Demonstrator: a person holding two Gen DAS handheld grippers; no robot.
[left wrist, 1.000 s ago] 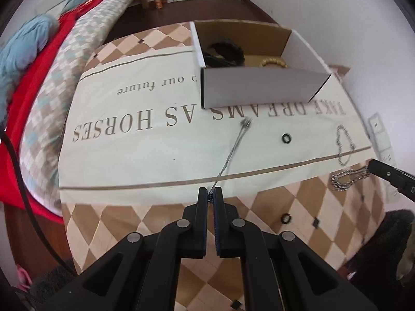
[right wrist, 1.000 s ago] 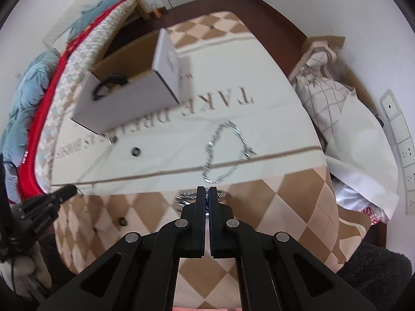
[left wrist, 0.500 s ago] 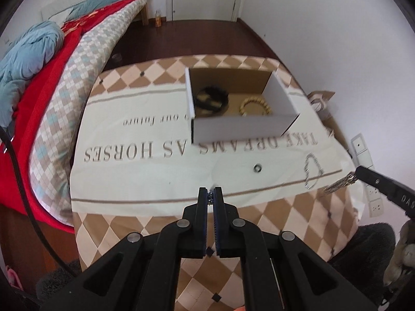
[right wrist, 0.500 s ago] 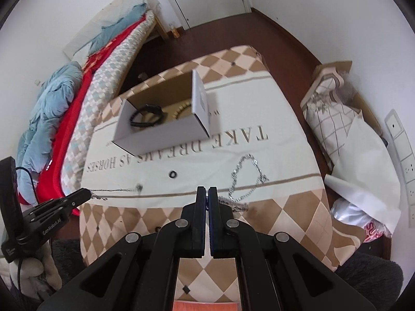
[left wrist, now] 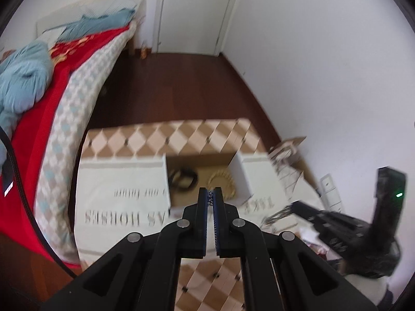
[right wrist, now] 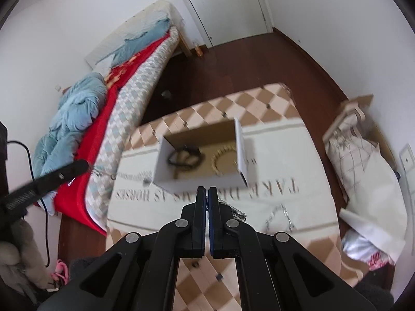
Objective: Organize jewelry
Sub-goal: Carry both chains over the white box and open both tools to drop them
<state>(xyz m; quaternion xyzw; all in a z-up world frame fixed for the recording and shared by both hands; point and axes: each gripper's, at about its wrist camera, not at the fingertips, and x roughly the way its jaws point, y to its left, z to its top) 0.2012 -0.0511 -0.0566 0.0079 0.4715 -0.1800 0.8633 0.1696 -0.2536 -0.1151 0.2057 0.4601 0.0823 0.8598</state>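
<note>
A: What do the left tongs (left wrist: 213,197) hold?
B: Jaws pinched on a thin silver chain (left wrist: 210,196) at frame centre. The right tongs (right wrist: 206,196) clamp a coiled silver chain (right wrist: 234,209).
A: And beyond them?
B: An open white cardboard box (right wrist: 166,178) on the counter (right wrist: 290,202), mid-frame, holds a black bracelet (right wrist: 185,156) and a gold beaded bracelet (right wrist: 223,162).
A: Anything loose?
B: Another silver chain (right wrist: 281,216), lower right.
</note>
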